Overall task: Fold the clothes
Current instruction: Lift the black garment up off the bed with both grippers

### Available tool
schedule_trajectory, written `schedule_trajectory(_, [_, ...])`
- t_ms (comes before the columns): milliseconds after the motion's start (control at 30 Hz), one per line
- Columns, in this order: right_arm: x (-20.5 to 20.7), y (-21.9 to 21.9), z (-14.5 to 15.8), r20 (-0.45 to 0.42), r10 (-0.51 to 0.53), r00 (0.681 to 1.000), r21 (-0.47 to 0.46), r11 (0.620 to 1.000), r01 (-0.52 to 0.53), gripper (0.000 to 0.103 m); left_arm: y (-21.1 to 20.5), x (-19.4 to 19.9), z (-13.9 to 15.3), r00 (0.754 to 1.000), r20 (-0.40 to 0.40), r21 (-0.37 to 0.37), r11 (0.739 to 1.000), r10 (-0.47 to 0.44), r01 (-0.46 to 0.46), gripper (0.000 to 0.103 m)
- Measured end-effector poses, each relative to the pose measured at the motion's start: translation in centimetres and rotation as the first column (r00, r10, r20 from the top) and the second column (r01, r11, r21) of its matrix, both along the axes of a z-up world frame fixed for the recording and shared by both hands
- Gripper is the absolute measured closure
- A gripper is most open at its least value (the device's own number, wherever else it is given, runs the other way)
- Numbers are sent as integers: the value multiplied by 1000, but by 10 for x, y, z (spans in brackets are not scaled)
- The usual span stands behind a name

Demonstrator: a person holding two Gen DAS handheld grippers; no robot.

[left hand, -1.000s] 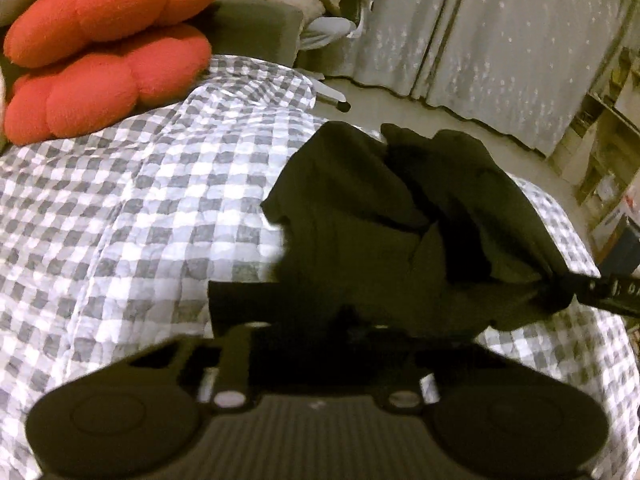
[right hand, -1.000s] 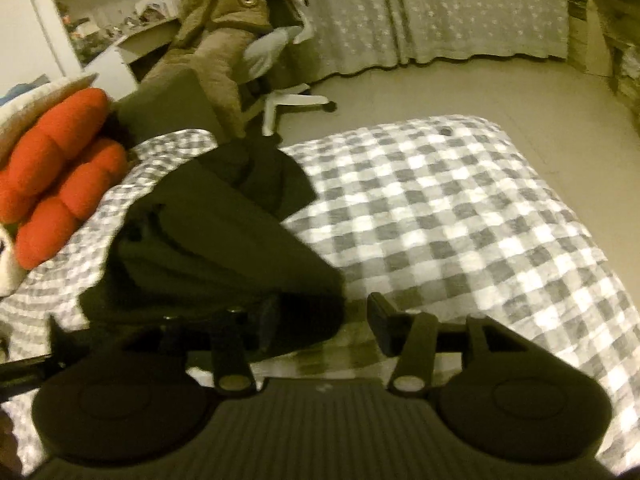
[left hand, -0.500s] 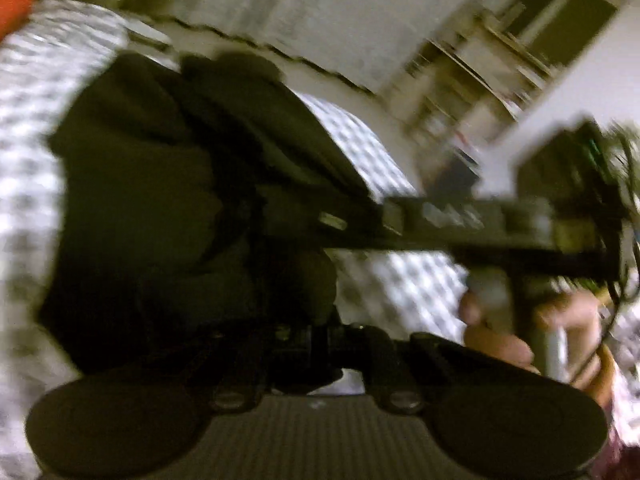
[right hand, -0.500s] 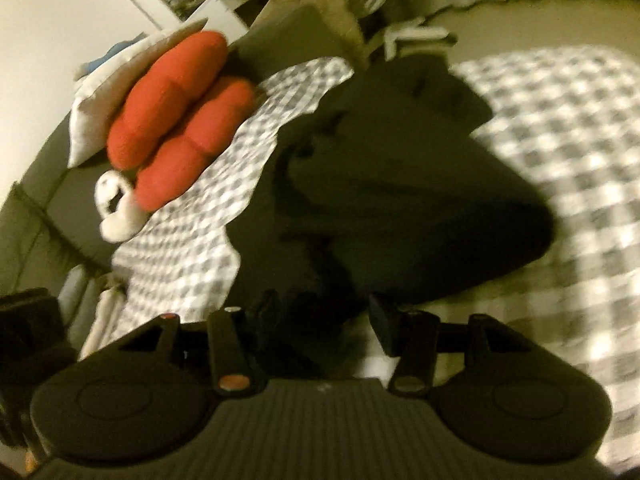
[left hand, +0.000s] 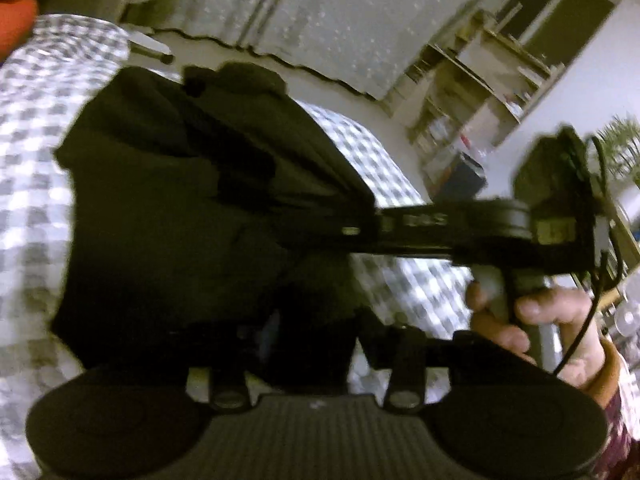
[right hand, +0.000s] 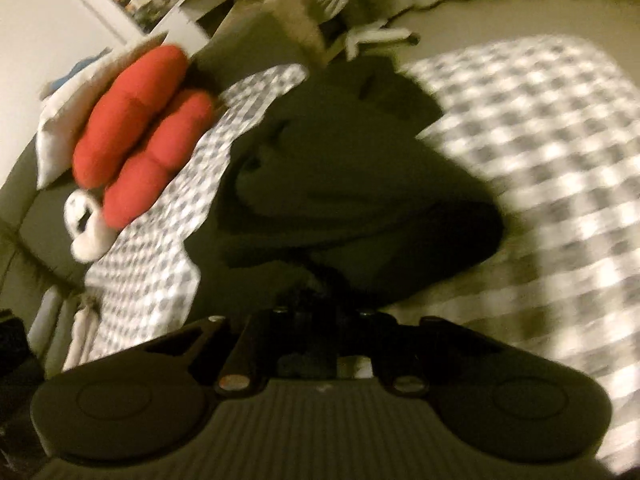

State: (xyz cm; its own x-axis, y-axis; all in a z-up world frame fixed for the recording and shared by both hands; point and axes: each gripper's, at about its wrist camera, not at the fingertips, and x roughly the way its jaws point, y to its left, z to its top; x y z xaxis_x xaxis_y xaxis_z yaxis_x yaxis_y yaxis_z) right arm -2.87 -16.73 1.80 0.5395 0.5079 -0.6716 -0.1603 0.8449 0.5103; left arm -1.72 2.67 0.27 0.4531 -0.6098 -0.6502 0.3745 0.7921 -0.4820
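Note:
A dark garment (left hand: 180,216) hangs bunched above the grey checked bed cover (left hand: 32,184). My left gripper (left hand: 312,320) is shut on its near edge. In the left wrist view the right gripper (left hand: 360,228) reaches in from the right, held by a hand (left hand: 532,320), shut on the garment's other side. In the right wrist view the garment (right hand: 352,184) fills the middle and my right gripper (right hand: 324,312) is shut on its near fold. The pads are hidden in dark cloth.
Red cushions (right hand: 136,136) and a white pillow (right hand: 56,136) lie at the bed's left end. A swivel chair with clothes (right hand: 320,4) stands behind. Curtains (left hand: 328,12) and shelves (left hand: 472,92) line the far side. Bare floor (right hand: 500,12) lies beyond the bed.
Both grippers swung and lifted with the garment. The right gripper, open a second ago, has closed on the cloth. The left view has turned right toward the shelves.

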Motion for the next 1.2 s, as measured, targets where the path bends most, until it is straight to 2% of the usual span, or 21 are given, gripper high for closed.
schedule_trajectory(67, [0, -13, 1, 17, -43, 999, -13, 999, 43, 92, 8, 3, 0, 999, -9, 7, 999, 47, -47, 51])
schedule_trajectory(200, [1, -41, -1, 15, -112, 994, -18, 994, 112, 93, 26, 7, -2, 991, -38, 14, 991, 132, -131, 50])
schedule_trajectory(300, [0, -63, -1, 39, -188, 981, -67, 979, 191, 93, 37, 10, -4, 979, -59, 18, 981, 194, -194, 48])
schedule_trajectory(467, [-1, -111, -4, 40, -316, 948, -95, 943, 318, 93, 52, 15, -7, 949, -76, 59, 952, 306, -302, 46])
schedule_trajectory(633, [-1, -151, -9, 52, -427, 903, -162, 888, 429, 93, 68, 19, -10, 916, -95, 51, 921, 390, -387, 46])
schedule_trajectory(733, [-1, -160, -17, 22, -414, 910, -127, 902, 413, 92, 72, 21, -10, 899, -96, 36, 904, 428, -427, 46])
schedule_trajectory(833, [-7, -154, -12, 43, -391, 919, -155, 906, 393, 82, 74, 25, -11, 882, -86, 30, 886, 464, -463, 46])
schedule_trajectory(900, [-12, -148, -5, 67, -374, 925, -181, 907, 380, 59, 77, 30, -12, 870, -87, 17, 874, 486, -486, 46])
schedule_trajectory(933, [-14, -146, -2, 84, -360, 929, -184, 911, 370, 56, 79, 33, -12, 863, -92, 4, 867, 496, -498, 46])
schedule_trajectory(1067, [-28, -135, 12, 141, -284, 948, -170, 937, 306, 54, 87, 45, -14, 839, -114, -50, 840, 532, -540, 46])
schedule_trajectory(1200, [-40, -120, 25, 158, -171, 973, -89, 979, 186, 54, 89, 56, -16, 824, -116, -80, 822, 554, -564, 46])
